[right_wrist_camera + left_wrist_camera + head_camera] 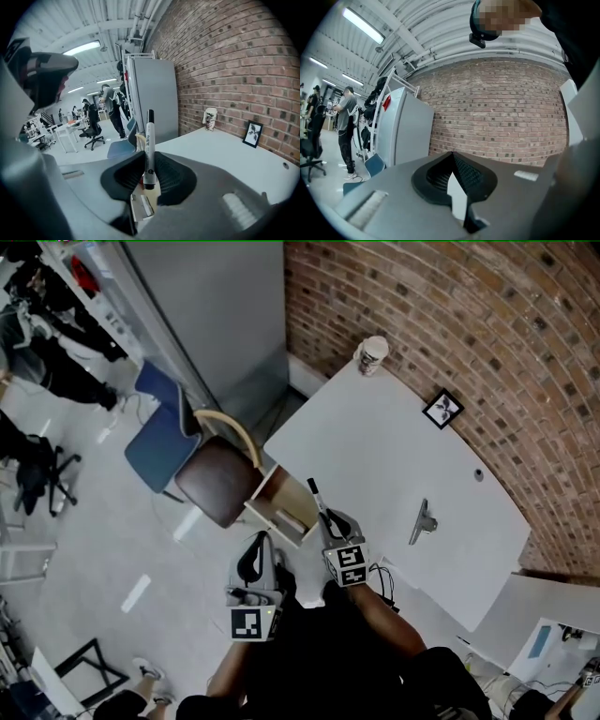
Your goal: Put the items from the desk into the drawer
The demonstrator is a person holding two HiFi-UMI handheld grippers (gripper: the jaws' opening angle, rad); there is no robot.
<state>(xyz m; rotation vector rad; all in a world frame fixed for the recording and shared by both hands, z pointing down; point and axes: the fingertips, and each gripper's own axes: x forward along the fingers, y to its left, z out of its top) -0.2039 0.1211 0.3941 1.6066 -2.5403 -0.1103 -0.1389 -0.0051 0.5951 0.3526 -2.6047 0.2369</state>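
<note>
Right claw [149,158] pinches the marker [149,136] upright between its pads; left claw [451,155] pressed together.

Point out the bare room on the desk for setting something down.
The desk is bare across its middle, between cup, picture frame and metal clip. It is crowded at the open drawer, where the right gripper holds the marker.

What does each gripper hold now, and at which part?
The right gripper clamps the marker near one end, the rest sticking out ahead. The left gripper is shut on nothing.
</note>
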